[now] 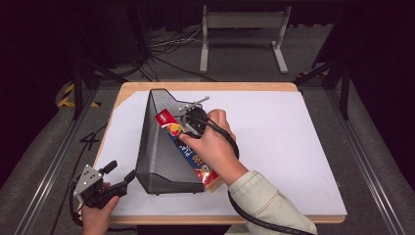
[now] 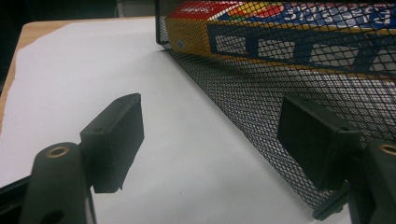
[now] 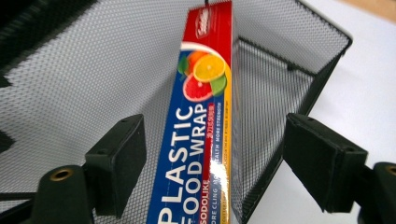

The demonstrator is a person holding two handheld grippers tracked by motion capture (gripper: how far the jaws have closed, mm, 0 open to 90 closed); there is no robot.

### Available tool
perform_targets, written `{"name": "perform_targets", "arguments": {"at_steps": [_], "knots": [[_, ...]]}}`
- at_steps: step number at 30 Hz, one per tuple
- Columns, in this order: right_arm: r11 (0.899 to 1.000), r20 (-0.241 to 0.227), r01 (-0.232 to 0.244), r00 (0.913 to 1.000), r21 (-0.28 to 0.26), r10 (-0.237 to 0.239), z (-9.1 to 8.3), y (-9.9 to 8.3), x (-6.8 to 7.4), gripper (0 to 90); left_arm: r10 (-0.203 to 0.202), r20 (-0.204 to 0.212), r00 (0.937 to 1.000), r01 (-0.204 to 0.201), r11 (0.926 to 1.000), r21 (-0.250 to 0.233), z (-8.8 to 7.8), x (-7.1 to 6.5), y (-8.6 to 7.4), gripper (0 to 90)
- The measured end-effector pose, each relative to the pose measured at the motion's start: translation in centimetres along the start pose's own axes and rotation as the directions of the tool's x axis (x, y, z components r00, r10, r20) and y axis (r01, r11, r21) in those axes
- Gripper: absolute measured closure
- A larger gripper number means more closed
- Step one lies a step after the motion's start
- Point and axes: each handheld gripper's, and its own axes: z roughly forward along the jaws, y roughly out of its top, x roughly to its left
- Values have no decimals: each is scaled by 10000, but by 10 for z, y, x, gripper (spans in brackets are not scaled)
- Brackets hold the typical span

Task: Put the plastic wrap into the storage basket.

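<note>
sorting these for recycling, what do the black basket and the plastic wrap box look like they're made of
The basket looks like metal mesh with a matt black coating: its walls are a fine diamond grid you can see through, edged with a solid rim. The plastic wrap box looks like printed cardboard with a glossy finish: sharp folded edges, full-colour print and a light glare on its face. Neither material is certain from looks alone.

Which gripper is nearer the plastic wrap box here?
Right. The right gripper is over the plastic wrap box, open jaws either side of it. The left gripper is open outside the mesh basket, at its near corner.
</note>
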Motion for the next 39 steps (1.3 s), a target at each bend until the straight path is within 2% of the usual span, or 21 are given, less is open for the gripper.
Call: {"name": "perform_targets", "arguments": {"at_steps": [2, 3, 10, 12, 15, 16, 17, 26, 27, 28, 31, 39], "knots": [[9992, -123, 3, 9999, -402, -8, -9, -3, -2, 222, 2, 22, 10000, -2, 10000, 7, 1, 0, 0, 236], [9992, -123, 3, 9999, -402, -8, -9, -3, -2, 222, 2, 22, 10000, -2, 10000, 7, 1, 0, 0, 236], [9908, -443, 198, 9987, -1336, -259, -33, -15, -13, 207, -79, 20, 10000, 79, 10000, -55, 1, 2, 1, 236], [9903, -475, 176, 9986, -1381, -244, -36, -16, -16, 203, -184, -3, 9998, 184, 9998, -72, 1, 3, 1, 236], [9916, -1127, -51, 9936, -1294, -96, -44, -22, -25, 195, -189, -18, 9998, 188, 9998, -93, 1, 4, 1, 234], [9916, -1127, -51, 9936, -1294, -96, -44, -22, -25, 195, -189, -18, 9998, 188, 9998, -93, 1, 4, 1, 234], [9886, -1190, -48, 9928, -1503, -133, -51, -27, -33, 195, -192, -32, 9998, 191, 9998, -91, 1, 4, 1, 234], [9763, -1128, 90, 9930, -2164, -341, -74, -47, -57, 191, -228, -63, 9997, 228, 9997, -94, 0, 3, 1, 234], [9734, -1052, 196, 9935, -2284, -446, -81, -53, -64, 183, -225, -81, 9997, 224, 9997, -85, 0, 4, 1, 234], [9734, -1052, 196, 9935, -2284, -446, -81, -53, -64, 183, -225, -81, 9997, 224, 9997, -85, 0, 4, 1, 234], [9723, -775, 446, 9949, -2296, -640, -92, -67, -80, 180, -242, -104, 9997, 241, 9996, -119, -1, 4, 1, 234], [9657, -322, -31, 9995, -2595, -54, -118, -102, -123, 165, -183, -241, 9995, 179, 9997, -185, -2, 3, 1, 235]]}}
